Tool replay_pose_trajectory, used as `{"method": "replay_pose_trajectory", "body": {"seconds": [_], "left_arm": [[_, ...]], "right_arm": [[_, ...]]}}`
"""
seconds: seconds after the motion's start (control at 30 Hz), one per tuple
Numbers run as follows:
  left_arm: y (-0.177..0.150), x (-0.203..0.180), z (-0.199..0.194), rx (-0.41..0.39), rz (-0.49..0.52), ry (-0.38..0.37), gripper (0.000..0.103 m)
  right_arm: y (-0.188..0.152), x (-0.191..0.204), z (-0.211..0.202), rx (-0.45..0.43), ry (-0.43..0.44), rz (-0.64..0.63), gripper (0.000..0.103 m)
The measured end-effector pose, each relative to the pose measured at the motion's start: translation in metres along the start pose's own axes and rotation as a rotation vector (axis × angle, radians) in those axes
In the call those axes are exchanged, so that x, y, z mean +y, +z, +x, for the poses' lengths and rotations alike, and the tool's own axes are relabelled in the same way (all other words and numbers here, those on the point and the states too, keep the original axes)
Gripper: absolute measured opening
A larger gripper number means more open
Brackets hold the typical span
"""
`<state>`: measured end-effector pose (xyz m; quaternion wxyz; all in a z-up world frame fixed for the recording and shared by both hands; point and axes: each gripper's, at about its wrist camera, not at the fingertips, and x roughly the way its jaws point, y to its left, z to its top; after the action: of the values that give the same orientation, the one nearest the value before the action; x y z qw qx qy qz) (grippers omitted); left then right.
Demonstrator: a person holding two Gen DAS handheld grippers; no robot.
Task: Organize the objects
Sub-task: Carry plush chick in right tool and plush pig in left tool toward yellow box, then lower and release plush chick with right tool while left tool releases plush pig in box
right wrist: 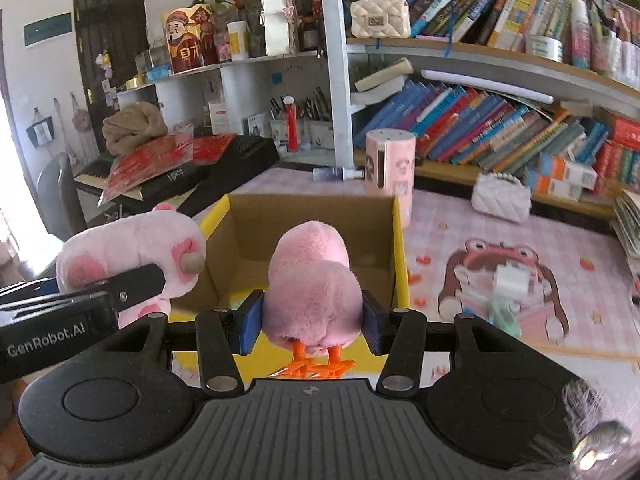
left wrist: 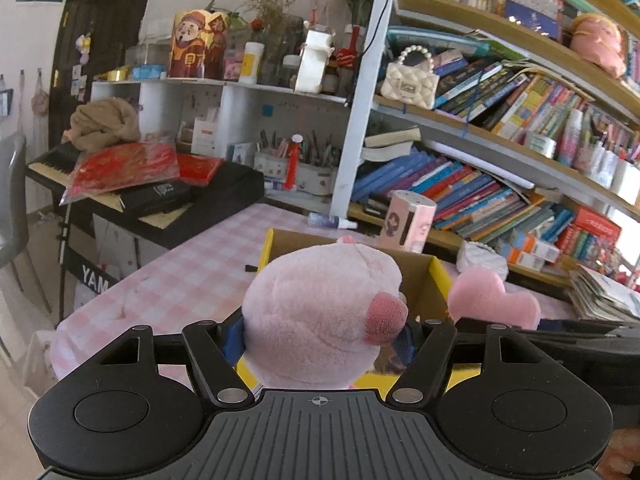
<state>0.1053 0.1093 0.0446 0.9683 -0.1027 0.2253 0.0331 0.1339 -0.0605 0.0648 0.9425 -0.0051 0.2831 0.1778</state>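
My left gripper is shut on a pale pink plush pig and holds it over the near edge of an open cardboard box with yellow flaps. My right gripper is shut on a pink plush chick with orange feet, held just above the same box. The pig and the left gripper's finger show at the left of the right wrist view. The chick shows at the right of the left wrist view.
The box stands on a table with a pink checked cloth. A pink cylinder, a white quilted purse and a frog picture mat lie to the right. Bookshelves rise behind; a keyboard stands at the left.
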Motion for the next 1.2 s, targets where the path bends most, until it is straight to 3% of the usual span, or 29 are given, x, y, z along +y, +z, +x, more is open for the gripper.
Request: {"method": "replay_pose_trajectory", "body": {"seconds": [0.3, 0.73, 1.2], "left_arm": [[0.004, -0.012, 0.051, 0.046, -0.033, 0.091, 0.069], [0.0, -0.021, 0.106, 0.137, 0.006, 0.223, 0.07], [0.003, -0.033, 0.134, 0.162, 0.075, 0.277, 0.074]], "right_arm": [[0.023, -0.025, 0.06, 0.034, 0.038, -0.066, 0.047], [0.024, -0.025, 0.138, 0.15, 0.111, -0.297, 0.047], [0.017, -0.012, 0.173, 0.317, 0.196, -0.513, 0.048]]}}
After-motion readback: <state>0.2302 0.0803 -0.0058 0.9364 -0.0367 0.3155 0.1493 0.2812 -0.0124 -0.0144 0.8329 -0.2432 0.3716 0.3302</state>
